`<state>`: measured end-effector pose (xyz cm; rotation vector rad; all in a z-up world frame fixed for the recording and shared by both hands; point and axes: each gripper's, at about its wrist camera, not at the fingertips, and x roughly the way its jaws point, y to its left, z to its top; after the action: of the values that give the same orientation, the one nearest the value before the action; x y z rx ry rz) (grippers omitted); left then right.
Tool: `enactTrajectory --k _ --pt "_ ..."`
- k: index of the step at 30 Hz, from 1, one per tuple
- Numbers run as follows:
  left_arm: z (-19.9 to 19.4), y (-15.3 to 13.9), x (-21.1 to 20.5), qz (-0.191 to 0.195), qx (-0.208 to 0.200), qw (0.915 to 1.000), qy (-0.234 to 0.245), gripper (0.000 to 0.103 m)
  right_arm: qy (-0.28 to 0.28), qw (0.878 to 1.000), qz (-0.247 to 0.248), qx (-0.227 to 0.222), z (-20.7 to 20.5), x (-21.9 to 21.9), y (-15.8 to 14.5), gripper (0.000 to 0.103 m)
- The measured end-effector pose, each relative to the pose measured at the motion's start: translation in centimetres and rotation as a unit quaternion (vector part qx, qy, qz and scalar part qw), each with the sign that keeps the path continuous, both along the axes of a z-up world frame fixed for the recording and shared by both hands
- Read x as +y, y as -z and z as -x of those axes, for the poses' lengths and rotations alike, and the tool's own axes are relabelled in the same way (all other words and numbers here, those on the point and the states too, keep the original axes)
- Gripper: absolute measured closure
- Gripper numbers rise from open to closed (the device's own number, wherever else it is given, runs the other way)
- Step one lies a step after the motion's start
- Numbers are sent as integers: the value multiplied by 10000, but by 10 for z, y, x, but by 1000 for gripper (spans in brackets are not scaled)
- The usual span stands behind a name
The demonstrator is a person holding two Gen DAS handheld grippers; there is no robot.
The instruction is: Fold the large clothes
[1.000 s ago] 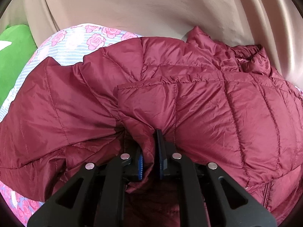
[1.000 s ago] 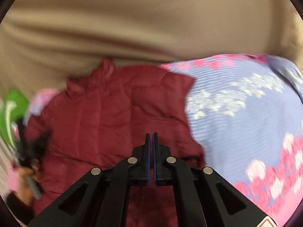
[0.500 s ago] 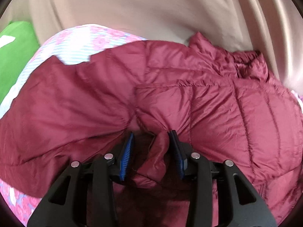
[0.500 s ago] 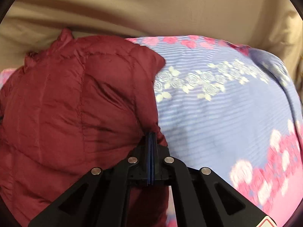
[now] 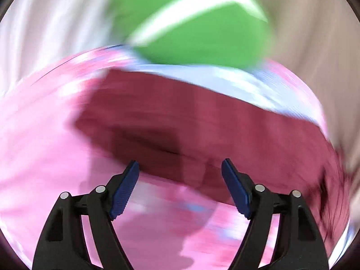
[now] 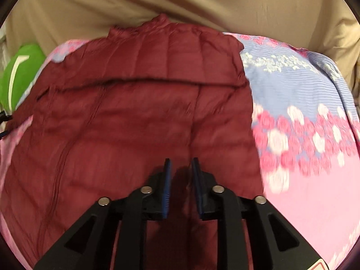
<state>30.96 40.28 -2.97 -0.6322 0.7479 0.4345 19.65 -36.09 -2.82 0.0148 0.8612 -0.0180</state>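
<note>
A maroon quilted jacket (image 6: 135, 112) lies spread on a floral bed sheet (image 6: 303, 103), collar toward the far side and a fold line across its upper part. My right gripper (image 6: 181, 160) hovers over its near part; its jaws are opening, a narrow gap with only the fabric seen below them. The left wrist view is heavily blurred. There my left gripper (image 5: 180, 168) is opening wide with nothing between its pads, just short of the near edge of the jacket (image 5: 213, 123), above the pink sheet (image 5: 45, 146).
A green pillow (image 5: 202, 22) with a white stripe lies beyond the jacket; it shows as a green pillow (image 6: 20, 74) at the right wrist view's left edge. Beige cloth (image 6: 180, 0) runs along the far side of the bed. Bare sheet extends right of the jacket.
My left gripper let go of the jacket fold, opened wide and swung fast toward the green pillow side. My right gripper moved over the jacket and its shut jaws parted.
</note>
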Motion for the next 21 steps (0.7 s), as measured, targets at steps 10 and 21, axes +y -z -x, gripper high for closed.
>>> enactTrajectory --k 10,21 --pt "-7 10 58 528 -344 9980 33 96 192 9996 -220 60 29 32 4 71" --pt "-38 -184 -195 -1051 -2064 9405 2487 101 405 9990 -155 -88 41 29 -8 67"
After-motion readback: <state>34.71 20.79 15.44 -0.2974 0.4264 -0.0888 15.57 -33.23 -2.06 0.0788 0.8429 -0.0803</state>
